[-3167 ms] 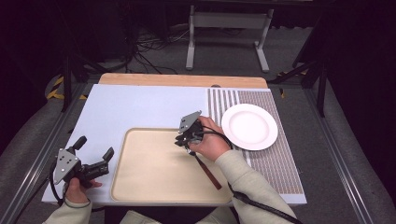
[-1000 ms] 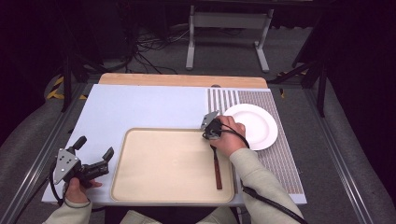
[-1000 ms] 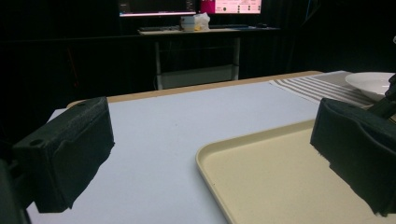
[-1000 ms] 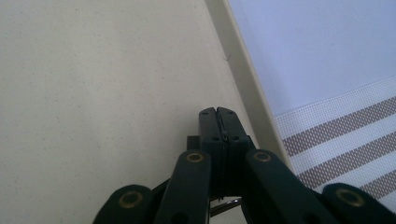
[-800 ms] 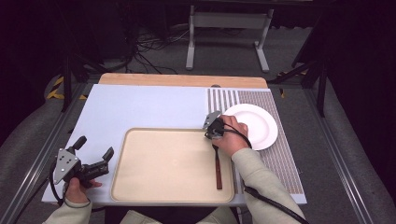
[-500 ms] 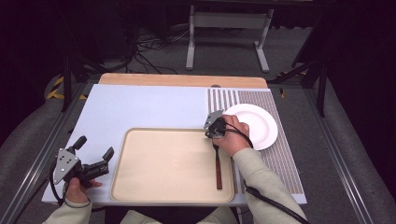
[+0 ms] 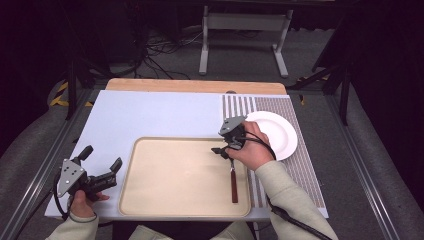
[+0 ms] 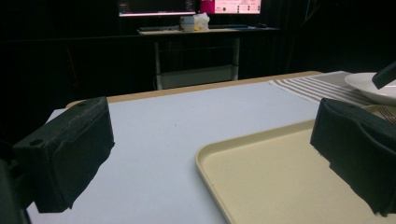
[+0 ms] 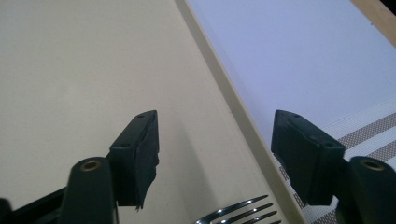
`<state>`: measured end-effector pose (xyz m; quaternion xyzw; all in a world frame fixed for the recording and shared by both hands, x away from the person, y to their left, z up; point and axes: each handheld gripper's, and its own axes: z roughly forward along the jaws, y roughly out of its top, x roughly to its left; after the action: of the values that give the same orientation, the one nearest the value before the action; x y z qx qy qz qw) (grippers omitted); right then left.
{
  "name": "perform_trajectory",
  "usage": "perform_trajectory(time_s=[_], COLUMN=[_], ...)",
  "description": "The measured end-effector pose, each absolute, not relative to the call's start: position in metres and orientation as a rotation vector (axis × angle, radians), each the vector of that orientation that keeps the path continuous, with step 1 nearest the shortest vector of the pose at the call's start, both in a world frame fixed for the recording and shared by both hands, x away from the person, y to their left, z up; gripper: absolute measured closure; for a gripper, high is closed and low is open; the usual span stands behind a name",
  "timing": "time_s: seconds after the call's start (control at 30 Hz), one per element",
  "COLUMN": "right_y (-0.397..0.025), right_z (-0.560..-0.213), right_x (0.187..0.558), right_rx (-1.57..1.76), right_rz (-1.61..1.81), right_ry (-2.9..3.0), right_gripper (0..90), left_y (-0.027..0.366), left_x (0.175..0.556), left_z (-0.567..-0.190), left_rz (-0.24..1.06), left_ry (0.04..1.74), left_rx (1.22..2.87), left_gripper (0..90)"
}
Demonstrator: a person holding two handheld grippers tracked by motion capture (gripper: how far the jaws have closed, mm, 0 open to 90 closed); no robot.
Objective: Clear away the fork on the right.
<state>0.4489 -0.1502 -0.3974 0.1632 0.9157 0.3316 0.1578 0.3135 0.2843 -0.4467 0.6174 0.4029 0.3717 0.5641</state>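
Right tongs (image 9: 215, 158) wide open, empty, over the fork (image 9: 240, 213) on the tray (image 7: 165, 175); left tongs (image 7: 100, 167) likewise open, empty.

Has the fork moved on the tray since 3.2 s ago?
Yes. The fork has swung from slanted to lying parallel along the tray's right edge, nearer the plate.

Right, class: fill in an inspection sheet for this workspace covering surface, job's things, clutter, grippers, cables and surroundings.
Surface: pale blue mat on a table, striped mat at its right.
Job's things: fork lying in the beige tray near its right rim; white plate on the striped mat.
Clutter: nothing seen.
Grippers: left gripper open, beside the tray; right gripper open above the fork's tines.
Cables: floor cables behind the table.
Surroundings: dark room, metal stand, monitors.
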Motion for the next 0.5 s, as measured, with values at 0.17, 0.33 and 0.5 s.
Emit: perform_trajectory(time_s=[0.17,0.33,0.5], right_y=[-0.154,-0.159,-0.167], right_z=[-0.388,-0.378,-0.37], right_x=[0.441,0.432,0.421], right_rx=[0.463,0.454,0.446], right_rz=[1.009,1.081,1.171], right_ry=[2.586,2.547,2.49], right_gripper=[25.0,22.6,20.5], left_y=[0.284,0.284,0.284], left_x=[0.313,0.313,0.314], left_z=[-0.447,-0.447,-0.447], left_rz=[0.872,0.87,0.87], left_ry=[0.949,0.951,0.95], left_rx=[1.452,1.452,1.453], left_gripper=[0.0,0.0,0.0])
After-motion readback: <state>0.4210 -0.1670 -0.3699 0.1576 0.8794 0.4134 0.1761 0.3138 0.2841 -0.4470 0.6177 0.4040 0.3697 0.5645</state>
